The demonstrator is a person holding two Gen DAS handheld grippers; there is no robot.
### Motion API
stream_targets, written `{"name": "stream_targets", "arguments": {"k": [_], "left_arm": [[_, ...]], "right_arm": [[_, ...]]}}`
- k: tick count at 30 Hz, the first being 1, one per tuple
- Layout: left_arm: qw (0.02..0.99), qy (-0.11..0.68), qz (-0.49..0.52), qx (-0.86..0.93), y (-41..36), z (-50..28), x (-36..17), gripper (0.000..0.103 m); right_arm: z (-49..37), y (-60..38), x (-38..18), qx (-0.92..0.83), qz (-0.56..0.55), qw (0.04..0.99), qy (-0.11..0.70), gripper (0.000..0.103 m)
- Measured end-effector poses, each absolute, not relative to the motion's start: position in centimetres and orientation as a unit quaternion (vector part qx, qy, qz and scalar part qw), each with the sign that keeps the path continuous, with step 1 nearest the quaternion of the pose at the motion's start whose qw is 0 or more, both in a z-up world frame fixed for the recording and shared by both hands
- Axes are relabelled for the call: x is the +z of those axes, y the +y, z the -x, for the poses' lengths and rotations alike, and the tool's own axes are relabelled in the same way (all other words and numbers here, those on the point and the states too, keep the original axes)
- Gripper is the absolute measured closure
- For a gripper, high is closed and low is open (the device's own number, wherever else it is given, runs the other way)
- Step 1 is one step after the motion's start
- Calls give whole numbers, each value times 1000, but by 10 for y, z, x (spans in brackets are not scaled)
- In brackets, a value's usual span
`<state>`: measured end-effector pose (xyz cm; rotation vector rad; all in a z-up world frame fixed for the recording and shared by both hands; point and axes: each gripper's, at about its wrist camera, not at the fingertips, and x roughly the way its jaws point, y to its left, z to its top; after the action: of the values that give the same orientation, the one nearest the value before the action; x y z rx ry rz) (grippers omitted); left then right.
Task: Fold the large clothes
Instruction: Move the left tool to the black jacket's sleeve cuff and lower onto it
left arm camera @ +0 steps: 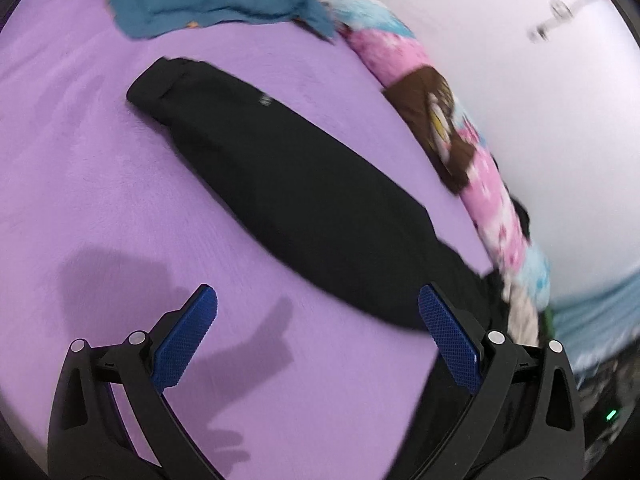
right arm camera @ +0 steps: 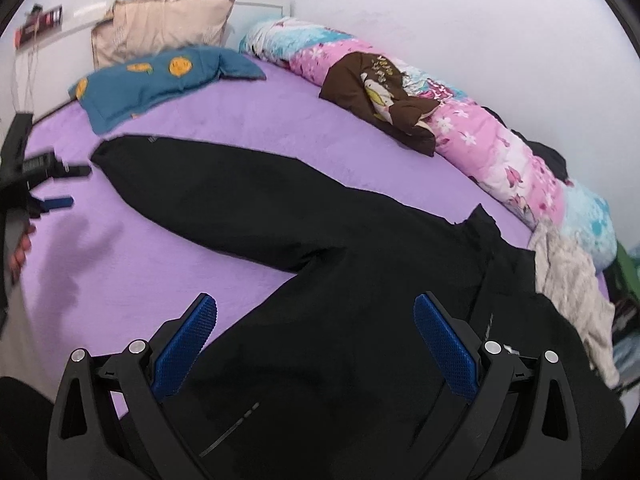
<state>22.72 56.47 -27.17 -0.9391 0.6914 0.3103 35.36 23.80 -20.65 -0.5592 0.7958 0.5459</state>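
Note:
A large black jacket (right arm camera: 360, 280) lies spread on the purple bed (right arm camera: 248, 112), one long sleeve (right arm camera: 208, 188) stretched out to the left. In the left wrist view the same sleeve (left arm camera: 280, 184) runs diagonally, cuff at the far end. My left gripper (left arm camera: 318, 312) is open and empty above the bed, its right finger over the sleeve's near part. It also shows at the left edge of the right wrist view (right arm camera: 60, 186). My right gripper (right arm camera: 316, 316) is open and empty above the jacket's body.
A blue pillow (right arm camera: 152, 80) and a beige pillow (right arm camera: 160, 28) lie at the head of the bed. A rolled pink floral quilt (right arm camera: 480, 128) with a brown garment (right arm camera: 380, 92) lines the wall side. A beige cloth (right arm camera: 572, 288) lies at the right.

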Motion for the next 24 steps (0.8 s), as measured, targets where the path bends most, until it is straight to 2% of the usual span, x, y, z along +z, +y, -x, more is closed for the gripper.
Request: {"name": "stream_targets", "arguments": {"k": [5, 8, 11, 16, 24], "left_arm": [[808, 306, 461, 202, 620, -241, -309, 6], [800, 292, 483, 202, 650, -246, -325, 6], [787, 263, 519, 203, 663, -244, -328, 6], [786, 249, 527, 207, 671, -248, -328, 6], [779, 212, 556, 196, 690, -263, -330, 6]], "right_arm": [[-400, 252, -256, 259, 250, 835, 417, 6], [-415, 255, -263, 256, 228, 836, 428, 6], [-421, 258, -265, 255, 231, 841, 418, 6], [-439, 253, -281, 241, 217, 840, 435, 6], [-454, 264, -309, 234, 253, 834, 431, 6]]}}
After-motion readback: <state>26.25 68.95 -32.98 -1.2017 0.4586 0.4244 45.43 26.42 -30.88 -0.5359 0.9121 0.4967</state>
